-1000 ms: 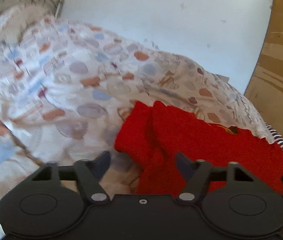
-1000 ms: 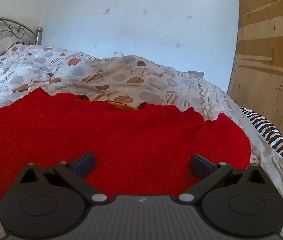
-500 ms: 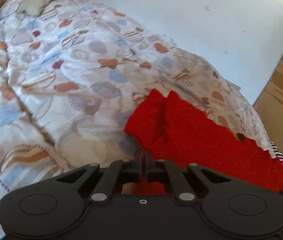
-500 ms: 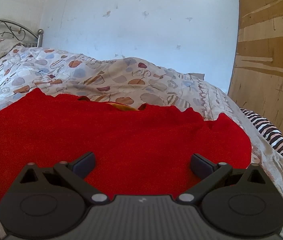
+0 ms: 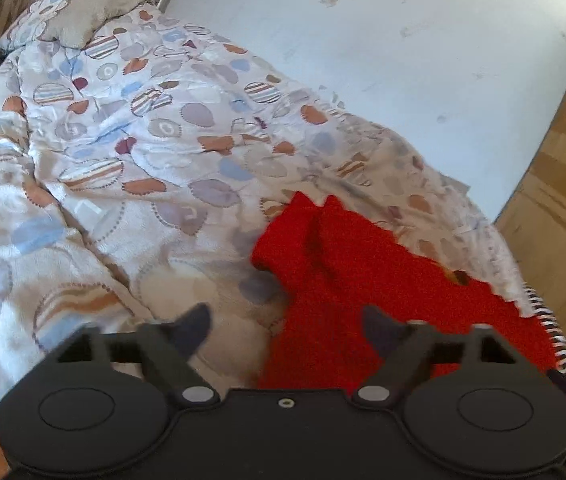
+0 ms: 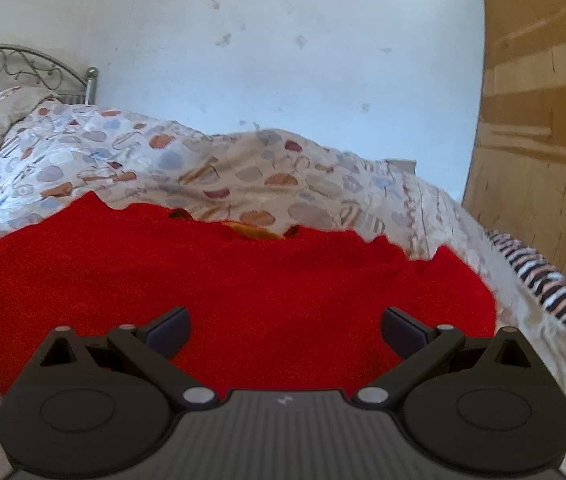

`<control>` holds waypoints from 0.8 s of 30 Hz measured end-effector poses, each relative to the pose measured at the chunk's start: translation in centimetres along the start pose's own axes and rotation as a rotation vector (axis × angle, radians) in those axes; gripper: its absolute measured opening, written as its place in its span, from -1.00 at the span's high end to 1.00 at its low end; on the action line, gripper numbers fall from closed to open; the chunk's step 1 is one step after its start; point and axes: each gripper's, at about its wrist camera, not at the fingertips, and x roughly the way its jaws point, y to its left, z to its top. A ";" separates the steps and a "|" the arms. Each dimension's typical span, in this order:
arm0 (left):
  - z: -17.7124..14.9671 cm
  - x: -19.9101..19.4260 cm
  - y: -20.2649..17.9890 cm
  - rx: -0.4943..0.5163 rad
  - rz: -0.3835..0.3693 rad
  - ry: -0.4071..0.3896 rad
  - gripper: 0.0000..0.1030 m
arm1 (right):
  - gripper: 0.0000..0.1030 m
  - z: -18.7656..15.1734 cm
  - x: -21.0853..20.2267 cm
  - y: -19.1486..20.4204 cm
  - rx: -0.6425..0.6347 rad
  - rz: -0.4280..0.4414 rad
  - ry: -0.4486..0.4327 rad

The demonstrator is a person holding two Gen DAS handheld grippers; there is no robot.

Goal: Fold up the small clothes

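A red knitted garment [image 5: 367,280] lies spread on the patterned bed cover [image 5: 131,152]. In the left wrist view its left end, with a folded sleeve, lies ahead and right. My left gripper [image 5: 285,326] is open and empty just above the garment's left edge; the right finger is over red fabric, the left over the cover. In the right wrist view the garment [image 6: 243,280] fills the middle. My right gripper [image 6: 285,328] is open and empty, low over it.
A white wall [image 6: 283,60] stands behind the bed. A wooden panel [image 6: 539,120] is at the right. A striped cloth [image 6: 543,284] lies at the bed's right edge. A pillow [image 5: 83,12] and metal headboard [image 6: 23,68] are far left.
My left gripper shut half a second ago at the garment's left edge and is now open again. My right gripper stayed open and tipped slightly upward.
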 end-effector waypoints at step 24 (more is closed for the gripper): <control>-4.9 2.7 -3.1 -0.171 -0.173 0.131 -0.90 | -1.00 -2.7 -0.5 -2.2 0.011 0.105 -0.040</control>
